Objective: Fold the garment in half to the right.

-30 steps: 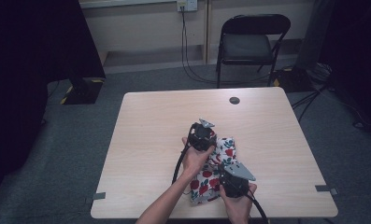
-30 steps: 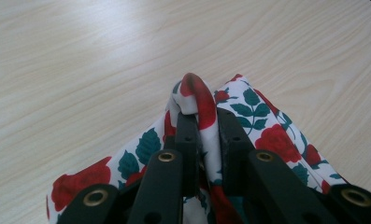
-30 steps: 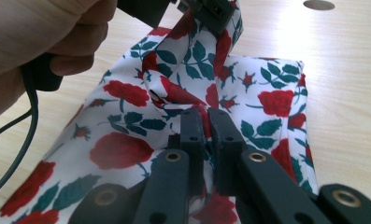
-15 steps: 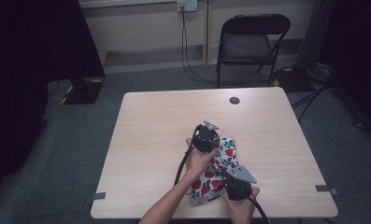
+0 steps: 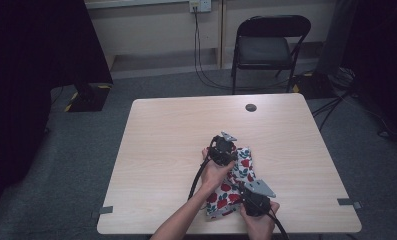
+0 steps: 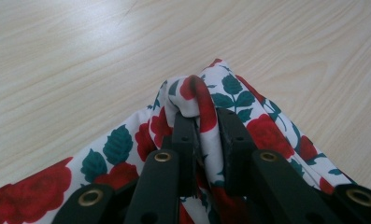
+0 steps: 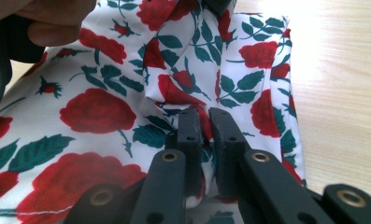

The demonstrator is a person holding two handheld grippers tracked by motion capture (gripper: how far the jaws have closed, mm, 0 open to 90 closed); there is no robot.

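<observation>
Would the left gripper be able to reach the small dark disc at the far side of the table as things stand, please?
Probably not yet: the left gripper is shut on a fold of the rose-print cloth. The table between it and the disc lies bare.

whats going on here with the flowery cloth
A person at a wooden table is handling a rose-print cloth with a hand-held gripper in each hand. The left gripper pinches a bunched fold at the cloth's far end, and the right gripper is clamped on a fold nearer the person. The left gripper's jaws have just been opening slightly, with the fold between them. Most of the cloth lies crumpled on the table between the two grippers.
</observation>
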